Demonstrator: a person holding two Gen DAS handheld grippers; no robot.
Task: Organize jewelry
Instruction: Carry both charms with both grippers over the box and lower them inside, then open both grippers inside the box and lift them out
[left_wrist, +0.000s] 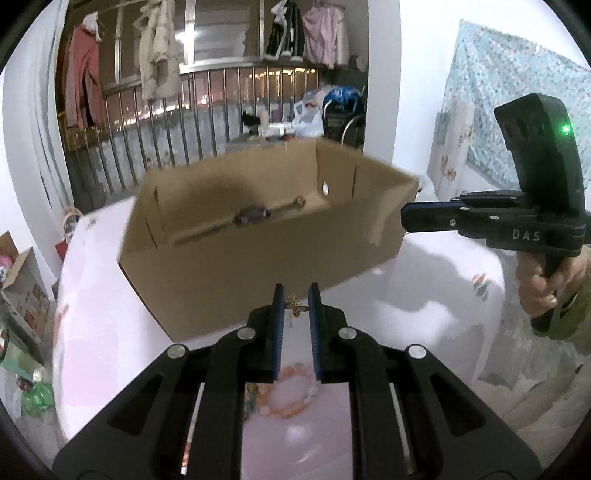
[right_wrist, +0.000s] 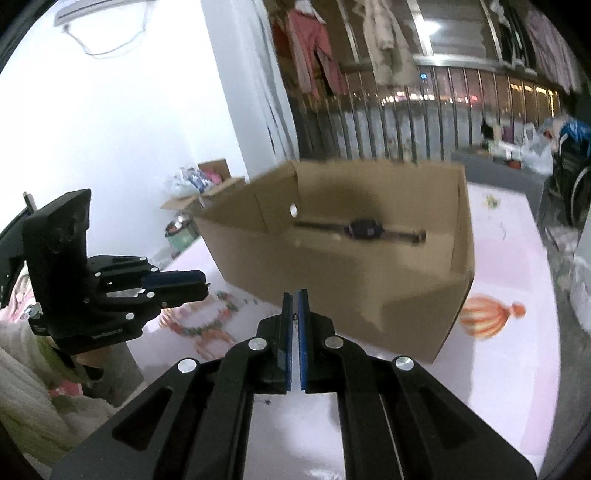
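So the left tool (left_wrist: 296, 308) is clamped on a little gold butterfly charm (left_wrist: 295, 305), pinched right at the tips so the wings stick up between the blue pads, which makes sense to me since a flat thin thing like that only gives you its edges to grab. The right tool (right_wrist: 294, 315) is closed nearly all the way, with just a dark speck (right_wrist: 294, 316) at the tip. It might be a thin chain or a clasp, honestly too small to tell. The cardboard box (left_wrist: 236, 273) sits open-topped on the bench (left_wrist: 424, 295) at about 12 o'clock from both tools, near but not under them, and there's already a watch (left_wrist: 251, 215) lying flat on its floor, so I'd guess that's where the jewelry goes. From the left tool, a pink and orange bead bracelet (left_wrist: 291, 391) lies on the bench down at 6 o'clock, partly hidden by the fingers. From the right tool, a green and orange bead necklace (right_wrist: 207, 325) sits at roughly 9 o'clock, just past the other tool. Both are well outside the box, so plenty left to sort.
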